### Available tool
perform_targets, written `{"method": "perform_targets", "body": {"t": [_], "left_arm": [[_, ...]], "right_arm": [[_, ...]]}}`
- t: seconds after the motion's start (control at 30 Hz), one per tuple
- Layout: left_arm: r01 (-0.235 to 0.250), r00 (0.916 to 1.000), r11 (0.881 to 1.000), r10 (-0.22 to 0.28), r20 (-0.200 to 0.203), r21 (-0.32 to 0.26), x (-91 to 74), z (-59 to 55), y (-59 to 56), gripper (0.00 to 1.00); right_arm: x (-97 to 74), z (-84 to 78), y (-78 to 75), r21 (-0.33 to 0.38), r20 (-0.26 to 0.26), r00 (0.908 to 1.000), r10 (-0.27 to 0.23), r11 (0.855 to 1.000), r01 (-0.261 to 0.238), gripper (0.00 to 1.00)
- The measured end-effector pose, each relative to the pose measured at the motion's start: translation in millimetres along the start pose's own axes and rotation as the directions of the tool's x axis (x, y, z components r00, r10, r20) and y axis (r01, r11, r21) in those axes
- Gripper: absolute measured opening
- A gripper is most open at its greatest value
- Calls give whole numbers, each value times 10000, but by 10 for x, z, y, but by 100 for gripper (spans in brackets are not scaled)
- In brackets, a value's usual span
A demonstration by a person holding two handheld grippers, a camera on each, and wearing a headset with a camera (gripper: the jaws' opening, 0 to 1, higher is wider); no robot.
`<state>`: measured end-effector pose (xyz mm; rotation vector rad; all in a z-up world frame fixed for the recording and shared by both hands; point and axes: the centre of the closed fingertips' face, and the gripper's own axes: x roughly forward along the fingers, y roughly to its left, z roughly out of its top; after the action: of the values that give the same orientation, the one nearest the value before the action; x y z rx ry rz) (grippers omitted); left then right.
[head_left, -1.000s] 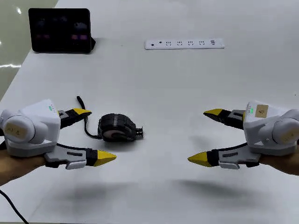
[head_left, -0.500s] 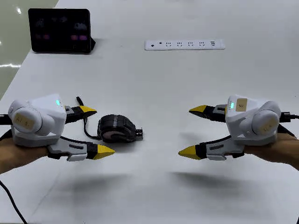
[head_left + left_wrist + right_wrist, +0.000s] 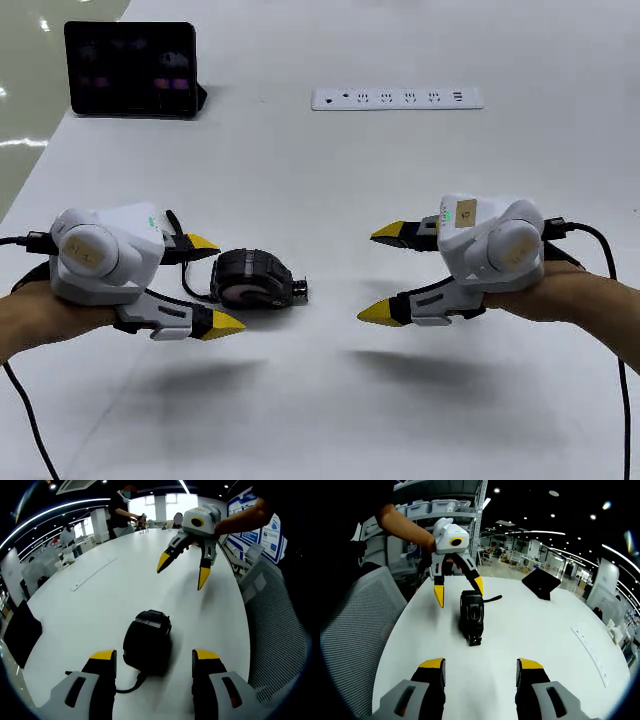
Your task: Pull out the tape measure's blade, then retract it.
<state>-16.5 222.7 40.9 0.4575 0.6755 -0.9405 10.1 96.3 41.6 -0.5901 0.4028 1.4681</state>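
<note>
A black tape measure (image 3: 252, 279) lies on the white table (image 3: 330, 180) with its blade tip facing right and a black strap trailing left. My left gripper (image 3: 211, 283) is open just left of it, the jaws flanking its left end without touching. In the left gripper view the tape measure (image 3: 146, 641) sits just ahead of the yellow fingertips (image 3: 103, 655). My right gripper (image 3: 384, 272) is open, a short way right of the blade tip. In the right gripper view the tape measure (image 3: 472, 611) lies ahead, with the left gripper (image 3: 458, 591) behind it.
A dark tablet (image 3: 132, 68) stands at the table's far left. A white power strip (image 3: 397, 97) lies at the back centre. Cables run from both grippers off the front edge. A mesh chair (image 3: 280, 625) stands beside the table.
Both grippers have moved inward toward the tape measure, the right one further. The left jaws now flank its left end. The tape measure has not moved.
</note>
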Motion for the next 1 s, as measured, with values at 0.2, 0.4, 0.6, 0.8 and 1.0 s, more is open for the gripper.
{"method": "perform_targets", "body": {"t": [0.2, 0.4, 0.6, 0.8, 1.0], "left_arm": [[240, 9992, 9992, -230, -330, 307, 33, -24, 37, 51], [546, 9964, 9971, -509, -672, 537, 74, -63, 76, 46], [840, 9926, 9940, -772, -939, 704, 92, -85, 94, 41], [1041, 9895, 9903, -938, -1096, 921, 108, -77, 116, 37], [1263, 9855, 9865, -1127, -1268, 1043, 123, -84, 118, 33]], "right_arm": [[118, 8, 2, -316, -172, 9991, 393, 9987, -398, 50], [234, 32, 12, -615, -346, 9966, 752, 9951, -772, 45], [357, 38, 16, -760, -495, 9933, 1040, 9913, -1075, 39], [466, 42, 34, -914, -670, 9894, 1289, 9867, -1347, 33], [561, 52, 44, -988, -812, 9854, 1494, 9826, -1571, 28]]}}
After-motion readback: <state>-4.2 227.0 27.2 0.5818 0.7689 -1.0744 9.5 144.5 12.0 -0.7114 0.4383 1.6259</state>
